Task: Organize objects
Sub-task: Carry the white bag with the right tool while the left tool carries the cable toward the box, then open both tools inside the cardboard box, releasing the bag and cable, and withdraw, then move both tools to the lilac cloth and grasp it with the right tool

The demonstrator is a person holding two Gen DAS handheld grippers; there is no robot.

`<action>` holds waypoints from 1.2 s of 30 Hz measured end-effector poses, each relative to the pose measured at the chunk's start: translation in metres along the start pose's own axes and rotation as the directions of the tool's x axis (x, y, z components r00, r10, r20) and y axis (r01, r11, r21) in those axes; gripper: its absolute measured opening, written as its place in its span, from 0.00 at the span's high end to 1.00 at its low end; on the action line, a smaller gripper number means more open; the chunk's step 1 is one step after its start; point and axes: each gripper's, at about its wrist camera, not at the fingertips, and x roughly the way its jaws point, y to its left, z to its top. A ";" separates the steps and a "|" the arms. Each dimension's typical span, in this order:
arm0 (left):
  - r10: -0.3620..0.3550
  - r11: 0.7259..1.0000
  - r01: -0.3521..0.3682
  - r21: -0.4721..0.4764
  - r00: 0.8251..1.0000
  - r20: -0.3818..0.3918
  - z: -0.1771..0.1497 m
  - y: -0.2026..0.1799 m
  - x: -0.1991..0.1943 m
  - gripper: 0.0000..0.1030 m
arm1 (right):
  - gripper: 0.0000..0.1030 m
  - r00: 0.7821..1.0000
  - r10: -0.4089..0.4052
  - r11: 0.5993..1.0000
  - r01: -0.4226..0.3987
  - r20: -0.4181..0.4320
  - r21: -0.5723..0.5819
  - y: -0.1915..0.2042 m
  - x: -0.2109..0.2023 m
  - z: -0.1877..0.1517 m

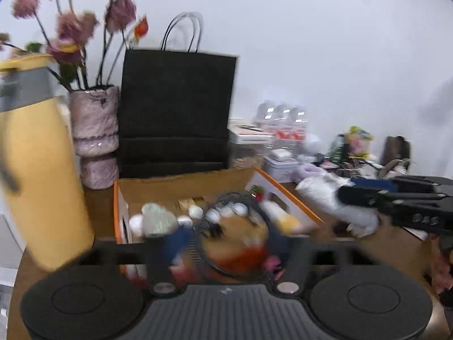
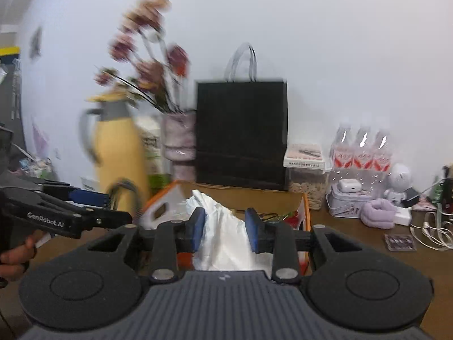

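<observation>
My left gripper (image 1: 232, 240) is shut on a black coiled ring (image 1: 201, 228), blurred, just above an open white and orange cardboard box (image 1: 181, 182) that holds several small items. In the right wrist view the same ring (image 2: 124, 184) sticks up from the left gripper's tips at the left. My right gripper (image 2: 225, 226) is shut on a crumpled white plastic bag (image 2: 223, 243), with its blue pads (image 2: 198, 226) pressing on both sides, in front of the box (image 2: 162, 208). The right gripper (image 1: 351, 195) with the bag (image 1: 334, 198) shows at the right of the left wrist view.
Behind the box stand a black paper bag (image 2: 240, 133), a pink vase of flowers (image 1: 94, 130) and a yellow thermos jug (image 1: 39, 175). To the right are water bottles (image 2: 361, 153), a tin (image 2: 345, 205), a purple scrunchie (image 2: 379, 212) and cables (image 2: 430, 229) on the brown table (image 2: 354, 243).
</observation>
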 end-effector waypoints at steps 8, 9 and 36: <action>0.070 0.995 -0.078 -0.055 0.988 -0.137 -0.002 0.043 0.123 0.64 | 0.48 0.967 -0.052 0.993 0.078 -0.250 0.094 -0.027 0.190 0.005; 0.072 0.996 -0.079 -0.050 0.989 -0.129 -0.004 0.044 0.122 0.54 | 0.43 0.963 -0.050 0.992 0.079 -0.266 0.099 -0.029 0.201 0.000; 0.037 0.995 -0.030 -0.094 0.996 0.076 -0.053 -0.050 -0.022 0.22 | 0.01 0.996 -0.087 0.969 0.081 0.017 0.234 -0.008 -0.052 -0.089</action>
